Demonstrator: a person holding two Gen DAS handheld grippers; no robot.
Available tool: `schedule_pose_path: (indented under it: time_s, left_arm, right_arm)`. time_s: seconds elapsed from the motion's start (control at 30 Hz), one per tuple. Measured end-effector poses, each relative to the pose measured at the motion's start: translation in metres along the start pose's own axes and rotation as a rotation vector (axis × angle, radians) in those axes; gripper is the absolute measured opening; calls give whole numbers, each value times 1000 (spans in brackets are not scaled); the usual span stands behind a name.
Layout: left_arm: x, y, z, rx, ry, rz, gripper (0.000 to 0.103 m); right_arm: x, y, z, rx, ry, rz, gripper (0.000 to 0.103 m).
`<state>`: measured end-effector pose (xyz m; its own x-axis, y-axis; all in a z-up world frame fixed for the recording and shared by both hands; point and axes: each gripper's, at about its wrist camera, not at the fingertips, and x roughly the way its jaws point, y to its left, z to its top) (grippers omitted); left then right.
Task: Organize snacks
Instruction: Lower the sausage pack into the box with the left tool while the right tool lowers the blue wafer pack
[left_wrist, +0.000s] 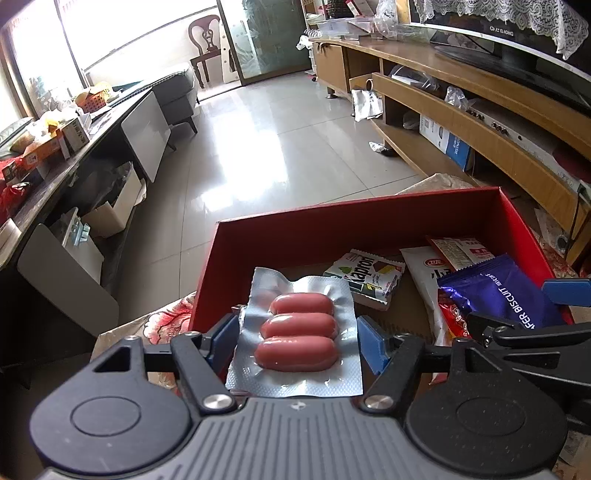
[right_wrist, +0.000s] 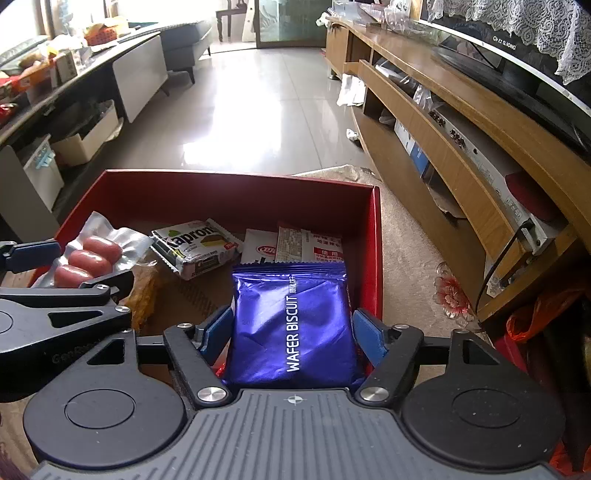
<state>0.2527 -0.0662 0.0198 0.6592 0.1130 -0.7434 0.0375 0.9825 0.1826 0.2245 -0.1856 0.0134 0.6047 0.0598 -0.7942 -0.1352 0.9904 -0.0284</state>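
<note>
Holding two snack packs over the red box.
Your left gripper clasps the slippery, soft sausage pack by its edges; your right gripper brackets the light, crinkly wafer biscuit pack, grip uncertain.

Red box, brown cardboard floor; in it a sausage pack with three pink-red sausages in silver embossed film, a wafer biscuit bag in glossy purple-blue with white lettering, a Kapron pack in white with green and black print, a white pouch with a red logo, and a red-and-cream sachet. Both grippers are black with blue pads on a ribbed grey body: left gripper, right gripper. Floral red-and-beige cloth under the box, glossy pale grey floor tiles, honey-brown wood TV cabinet, white lace over the black TV.
</note>
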Motion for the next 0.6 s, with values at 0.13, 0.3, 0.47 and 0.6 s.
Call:
schedule_pose_path:
  time_s: [0.13, 0.3, 0.47, 0.6]
  left_arm:
    - [-4, 3, -1, -14, 2, -10, 68]
    - [-13, 6, -3, -18, -11, -10, 68]
    - [-23, 9, -3, -32, -30, -21, 68]
    - [-30, 11, -5, -41, -37, -33, 69]
  right_arm:
    - [-4, 1, -1, -7, -8, -3, 79]
    - [-13, 1, -2, -17, -24, -7, 81]
    - [-19, 0, -3, -17, -38, -7, 81]
    - [-23, -1, -5, -16, -43, -13, 81]
